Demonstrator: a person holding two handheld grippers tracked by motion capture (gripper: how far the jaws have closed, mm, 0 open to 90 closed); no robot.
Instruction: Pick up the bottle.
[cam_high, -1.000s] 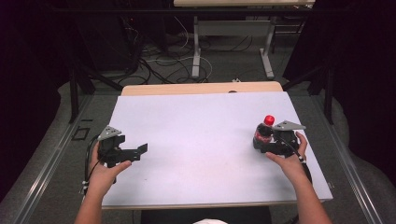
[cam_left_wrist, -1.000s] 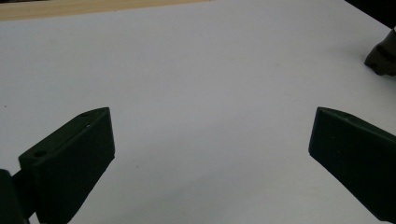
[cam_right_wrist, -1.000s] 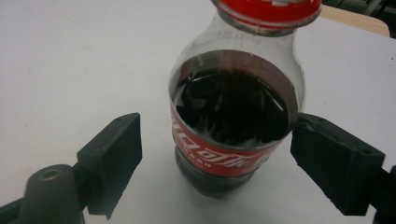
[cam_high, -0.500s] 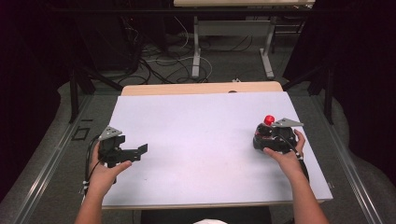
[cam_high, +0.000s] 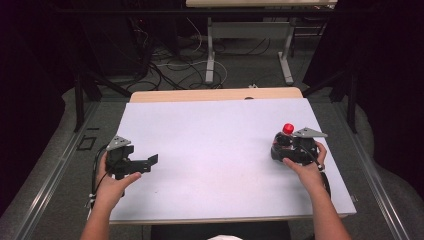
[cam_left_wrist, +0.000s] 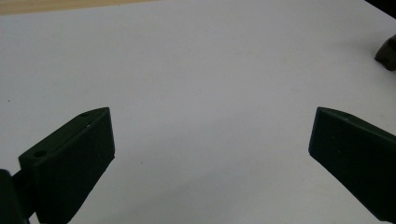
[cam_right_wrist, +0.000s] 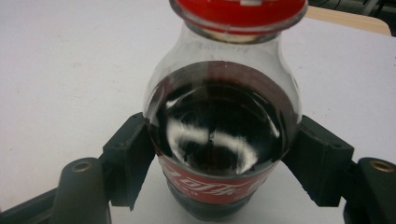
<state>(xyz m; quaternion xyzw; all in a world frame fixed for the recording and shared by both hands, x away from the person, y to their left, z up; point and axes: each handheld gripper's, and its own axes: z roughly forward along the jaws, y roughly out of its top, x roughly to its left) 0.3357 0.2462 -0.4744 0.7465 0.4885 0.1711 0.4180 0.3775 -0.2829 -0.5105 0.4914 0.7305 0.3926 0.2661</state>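
A cola bottle (cam_high: 287, 130) with a red cap stands upright near the right edge of the white table (cam_high: 210, 135). My right gripper (cam_high: 284, 145) is shut on it. In the right gripper view the bottle (cam_right_wrist: 219, 116) is full of dark drink and has a red label low down. My right gripper (cam_right_wrist: 222, 149) presses both jaws against its sides just above that label. At the table's left, my left gripper (cam_high: 150, 162) rests low over the surface, pointing right. Its jaws stand wide apart with nothing between them, so the left gripper (cam_left_wrist: 212, 126) is open.
A strip of bare wood (cam_high: 215, 94) runs along the table's far edge. Beyond it are cables (cam_high: 175, 65) on the floor and the metal legs of another table (cam_high: 210, 50). A dark shape (cam_left_wrist: 386, 53) sits at the right edge of the left gripper view.
My right hand has shifted slightly left behind the bottle. The bottle and the left gripper have stayed in place.
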